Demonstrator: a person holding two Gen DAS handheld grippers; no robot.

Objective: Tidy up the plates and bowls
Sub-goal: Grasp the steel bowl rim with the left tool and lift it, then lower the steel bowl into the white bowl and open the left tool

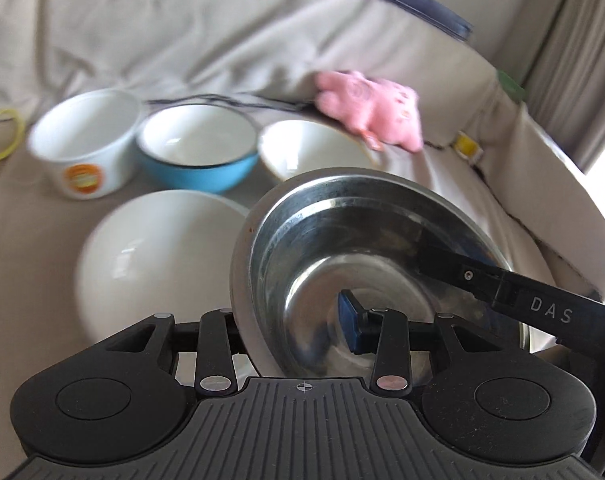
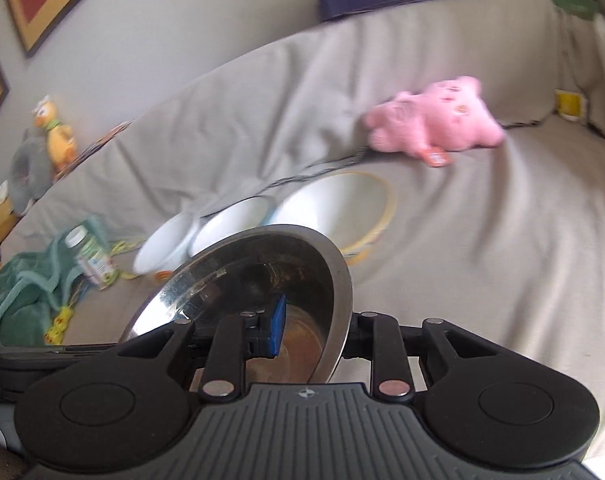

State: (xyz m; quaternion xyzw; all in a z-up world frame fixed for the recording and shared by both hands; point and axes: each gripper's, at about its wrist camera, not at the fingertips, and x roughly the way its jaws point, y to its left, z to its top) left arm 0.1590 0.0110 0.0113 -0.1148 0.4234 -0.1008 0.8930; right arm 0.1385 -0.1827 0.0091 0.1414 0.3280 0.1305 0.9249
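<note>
step: we're carrying steel bowl [image 1: 382, 248] w/ both tools, left tool [image 1: 298, 332] & right tool [image 2: 308, 336] clamped on rim | next: set it by white bowl [image 1: 158, 256] on sofa [image 1: 222, 40]

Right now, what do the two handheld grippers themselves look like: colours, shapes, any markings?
Both are matte black with a grey ribbed centre plate bearing a small crosshair mark, two round black housings, and black linkage arms with silver pivot pins. The left gripper and right gripper each show a blue pad on a finger. The right gripper's finger, seen from the left wrist, carries white letters "DAS". No hands, sleeves or cables show.
</note>
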